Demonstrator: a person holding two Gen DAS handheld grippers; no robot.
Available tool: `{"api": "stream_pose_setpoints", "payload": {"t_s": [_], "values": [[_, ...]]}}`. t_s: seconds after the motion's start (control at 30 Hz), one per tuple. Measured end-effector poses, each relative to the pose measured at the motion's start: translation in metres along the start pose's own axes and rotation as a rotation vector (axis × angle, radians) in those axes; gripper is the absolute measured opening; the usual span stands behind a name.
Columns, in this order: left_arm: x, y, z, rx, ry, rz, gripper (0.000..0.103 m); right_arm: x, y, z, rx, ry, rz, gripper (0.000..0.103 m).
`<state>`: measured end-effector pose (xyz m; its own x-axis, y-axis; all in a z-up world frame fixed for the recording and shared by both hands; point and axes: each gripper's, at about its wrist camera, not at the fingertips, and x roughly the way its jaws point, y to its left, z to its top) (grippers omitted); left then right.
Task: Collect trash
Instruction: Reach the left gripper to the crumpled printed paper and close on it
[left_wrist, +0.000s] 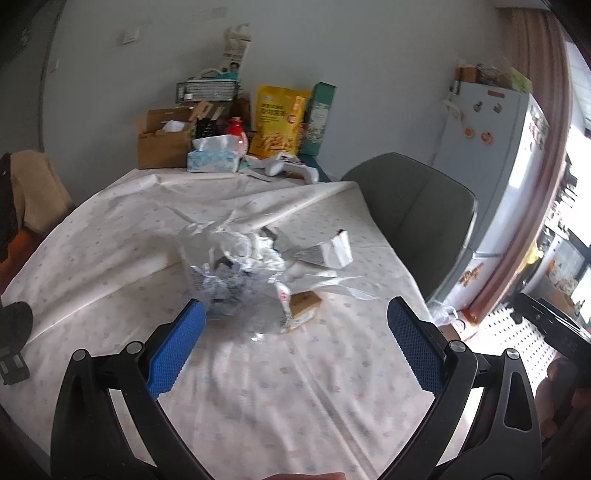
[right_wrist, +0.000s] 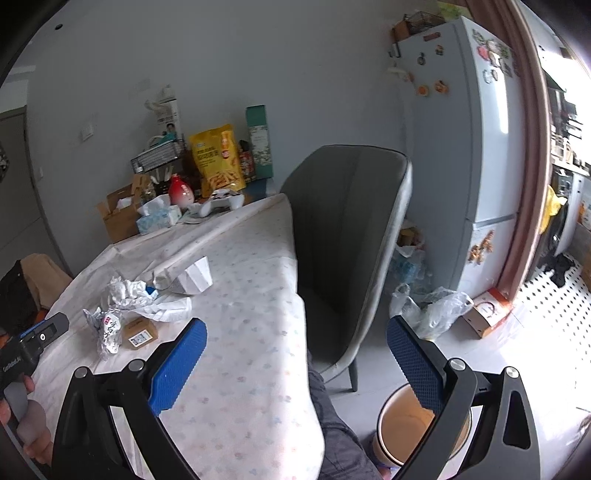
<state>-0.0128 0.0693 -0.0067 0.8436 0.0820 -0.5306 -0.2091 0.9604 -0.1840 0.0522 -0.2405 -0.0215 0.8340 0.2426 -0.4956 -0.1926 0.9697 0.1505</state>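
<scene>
Both jaws apart, empty — left gripper nears centre-frame foil wrapper; loose scraps could scatter off worktop.

At centre frame of my left view, the crumpled clear plastic bag lies on the dotted white tablecloth, the small brown cardboard box just right of it, the grey upholstered chair beyond the table's right edge.

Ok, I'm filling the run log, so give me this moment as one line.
left gripper: open, facing trash pile | right gripper: open, empty | bin: on floor beside table
</scene>
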Motion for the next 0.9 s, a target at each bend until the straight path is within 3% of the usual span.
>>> {"api": "stream_pose_setpoints", "payload": {"t_s": [0.2, 0.53, 0.9], "values": [[0.007, 0.027, -0.002, -0.045, 0.011, 0.038, 0.096, 0.022, 0.026, 0.0, -0.048, 0.039, 0.105, 0.096], [0.034, 0.066, -0.002, -0.128, 0.043, 0.069, 0.075, 0.058, 0.077, -0.004, -0.099, 0.117, 0.267, 0.095], [0.077, 0.078, 0.006, -0.187, 0.082, 0.069, 0.074, 0.095, 0.11, -0.003, -0.162, 0.191, 0.343, 0.08]]}}
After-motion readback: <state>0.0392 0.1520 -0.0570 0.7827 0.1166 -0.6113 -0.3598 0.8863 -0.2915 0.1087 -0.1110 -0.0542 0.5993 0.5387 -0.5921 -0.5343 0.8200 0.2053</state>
